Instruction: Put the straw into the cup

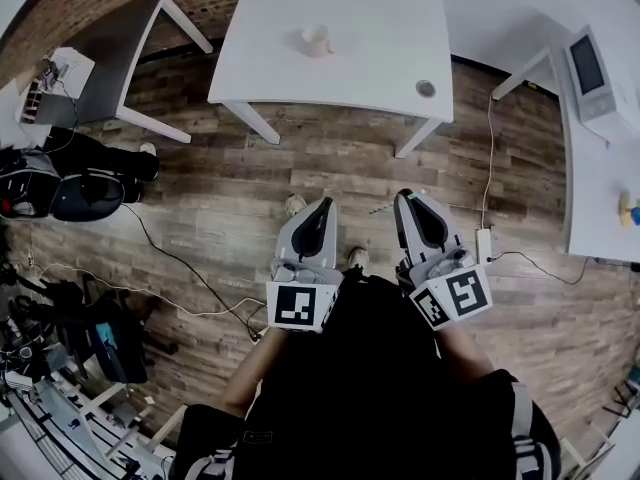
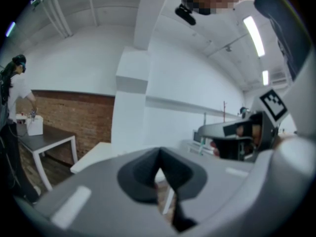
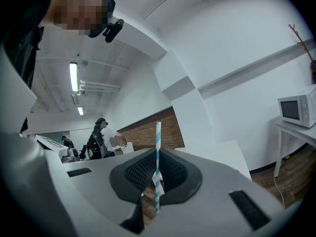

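A white cup (image 1: 316,40) stands on the white table (image 1: 380,58) far ahead of me, next to a small round object (image 1: 426,89). Both grippers are held close to my body above the wooden floor, well short of the table. My right gripper (image 1: 409,198) is shut on a teal-and-white striped straw (image 3: 158,147), which stands upright between its pads and sticks out above them. My left gripper (image 1: 322,204) is shut with nothing in it; its pads (image 2: 148,174) meet. In the left gripper view the right gripper (image 2: 242,132) shows at the right.
A grey table (image 1: 130,58) stands at the far left. A white counter with a microwave (image 1: 590,68) runs along the right. A power strip (image 1: 485,243) and cables lie on the floor. Bags and gear (image 1: 60,183) crowd the left. A person (image 3: 103,132) stands by the brick wall.
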A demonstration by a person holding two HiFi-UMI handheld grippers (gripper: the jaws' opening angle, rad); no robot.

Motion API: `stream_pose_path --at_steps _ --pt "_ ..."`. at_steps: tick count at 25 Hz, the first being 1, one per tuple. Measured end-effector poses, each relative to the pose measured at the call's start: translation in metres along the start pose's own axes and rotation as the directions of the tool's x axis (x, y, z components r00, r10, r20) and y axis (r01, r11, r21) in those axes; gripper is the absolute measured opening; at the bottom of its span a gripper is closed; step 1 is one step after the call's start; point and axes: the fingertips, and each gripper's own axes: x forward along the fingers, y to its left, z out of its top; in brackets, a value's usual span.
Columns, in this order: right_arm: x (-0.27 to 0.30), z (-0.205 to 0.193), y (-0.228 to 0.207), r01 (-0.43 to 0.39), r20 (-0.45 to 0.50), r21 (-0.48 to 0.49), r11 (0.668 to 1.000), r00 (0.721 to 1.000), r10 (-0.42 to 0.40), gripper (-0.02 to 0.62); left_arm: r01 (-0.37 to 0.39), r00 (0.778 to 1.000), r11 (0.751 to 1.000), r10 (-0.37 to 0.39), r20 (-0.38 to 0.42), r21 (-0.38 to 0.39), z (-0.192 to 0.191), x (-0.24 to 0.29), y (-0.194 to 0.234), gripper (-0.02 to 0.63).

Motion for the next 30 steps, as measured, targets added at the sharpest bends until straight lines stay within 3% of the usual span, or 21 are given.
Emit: stream_pose_path --at_steps 15,30 --pt "0.130 0.016 -0.007 0.049 -0.025 -0.027 0.998 0.998 -0.050 0.015 0.011 0.999 0.998 -0.008 0.044 -0.061 0.025 0.072 0.113 0.005" --pt "0.262 0.024 0.017 0.113 -0.055 -0.035 0.993 0.992 -0.115 0.015 0.061 0.997 0.995 -0.057 0.043 -0.078 0.041 0.117 0.242 0.003"
